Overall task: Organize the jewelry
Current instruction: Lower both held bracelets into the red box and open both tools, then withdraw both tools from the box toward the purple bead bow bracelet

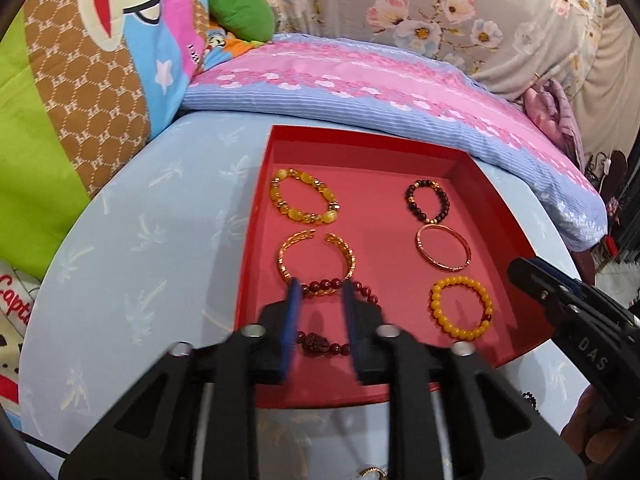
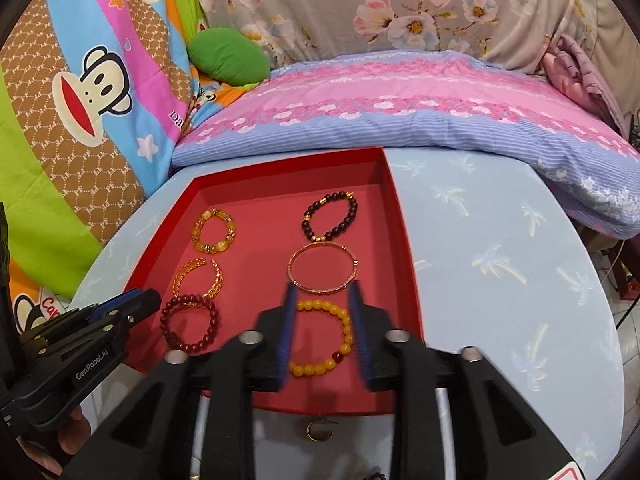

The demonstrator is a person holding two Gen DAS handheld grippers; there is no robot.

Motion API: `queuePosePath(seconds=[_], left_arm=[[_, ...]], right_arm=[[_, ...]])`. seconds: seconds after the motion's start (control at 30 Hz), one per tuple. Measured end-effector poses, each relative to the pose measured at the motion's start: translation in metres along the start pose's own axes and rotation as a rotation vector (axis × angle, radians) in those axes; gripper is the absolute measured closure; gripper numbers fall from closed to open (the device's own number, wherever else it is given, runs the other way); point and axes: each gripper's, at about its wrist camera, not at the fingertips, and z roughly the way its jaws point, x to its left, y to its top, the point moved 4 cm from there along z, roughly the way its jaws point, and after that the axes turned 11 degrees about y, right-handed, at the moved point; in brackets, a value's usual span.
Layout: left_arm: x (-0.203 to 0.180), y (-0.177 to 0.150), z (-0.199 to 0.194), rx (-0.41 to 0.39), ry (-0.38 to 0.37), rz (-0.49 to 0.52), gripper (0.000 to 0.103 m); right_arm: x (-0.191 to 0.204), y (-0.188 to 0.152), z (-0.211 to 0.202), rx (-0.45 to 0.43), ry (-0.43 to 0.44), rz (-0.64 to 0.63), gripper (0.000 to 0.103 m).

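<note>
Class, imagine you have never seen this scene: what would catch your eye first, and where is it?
First, the red tray on the pale blue table, holding six bracelets in two columns. Nearest, the yellow bead bracelet lies between the open fingers of the right hand-held gripper, and the dark red bead bracelet below the left hand-held gripper. Behind, bright cartoon bedding.

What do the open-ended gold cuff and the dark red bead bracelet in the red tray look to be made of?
Open-ended gold cuff: likely gold-toned metal, shiny, with a textured band and rigid gap. Dark red bead bracelet: glossy, translucent round beads, stone or glass; cannot tell which.
</note>
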Motion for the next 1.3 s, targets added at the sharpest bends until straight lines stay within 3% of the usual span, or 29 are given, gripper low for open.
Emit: queuePosePath(seconds=[0.03, 0.53, 1.3], left_arm=[[0.002, -0.001, -0.003, -0.009, 0.006, -0.007, 0.068], [-0.012, -0.029, -0.042, -0.032, -0.018, 0.021, 0.068], [-0.016, -0.098, -0.074, 0.039, -0.033, 0.072, 0.068]], right_arm=[[-0.001, -0.001, -0.004, -0.011, 0.003, 0.005, 0.067], [0.007, -0.033, -0.037, 0.005, 0.042, 0.029, 0.067], [-0.016, -0.117, -0.085, 0.093, 0.016, 0.094, 0.067]])
